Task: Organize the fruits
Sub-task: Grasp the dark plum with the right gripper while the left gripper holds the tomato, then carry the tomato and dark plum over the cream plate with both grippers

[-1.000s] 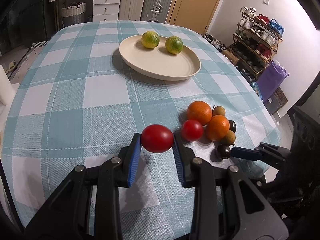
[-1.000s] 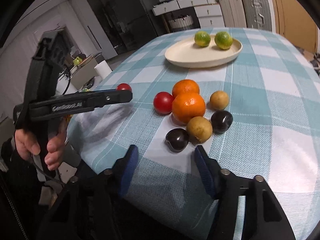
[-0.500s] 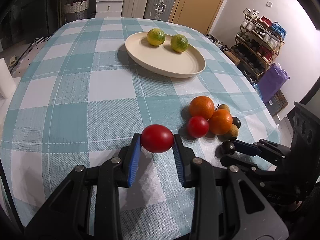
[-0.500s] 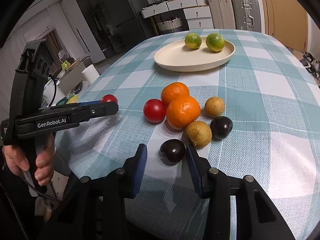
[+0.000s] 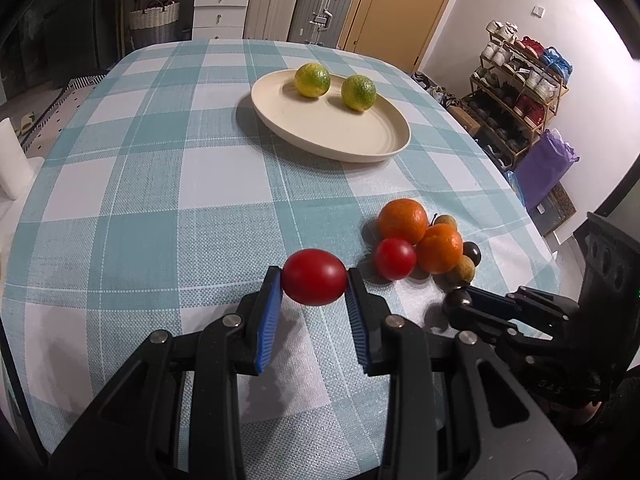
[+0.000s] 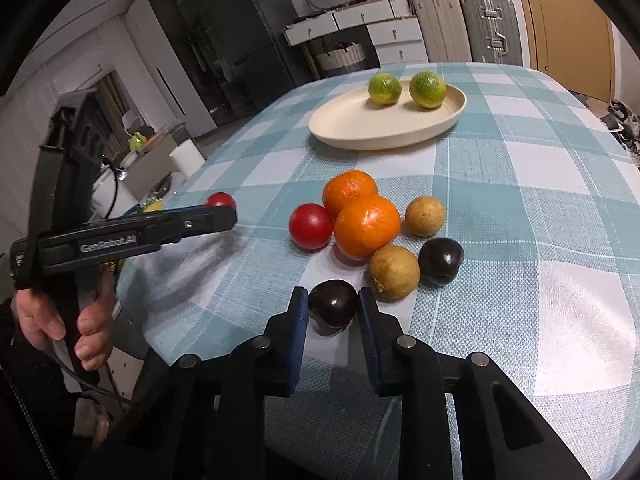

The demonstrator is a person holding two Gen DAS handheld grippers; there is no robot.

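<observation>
In the left wrist view, the left gripper (image 5: 314, 292) at lower centre clamps a red tomato (image 5: 314, 277) between its blue pads, clear of the checked tablecloth (image 5: 160, 200); the cream plate (image 5: 384, 148) with two limes (image 5: 312, 80) sits at upper centre. In the right wrist view, a hand (image 6: 64, 320) at lower left grips the left tool; the fruit pile, including a second tomato (image 6: 311, 226) and two oranges (image 6: 367, 226), occupies centre frame. The right gripper (image 6: 333, 312), whose jaws have just been closing, at lower centre now presses both pads on a dark plum (image 6: 333, 306) resting on the cloth.

Shoes (image 5: 524, 76) on rack, indistinct
</observation>
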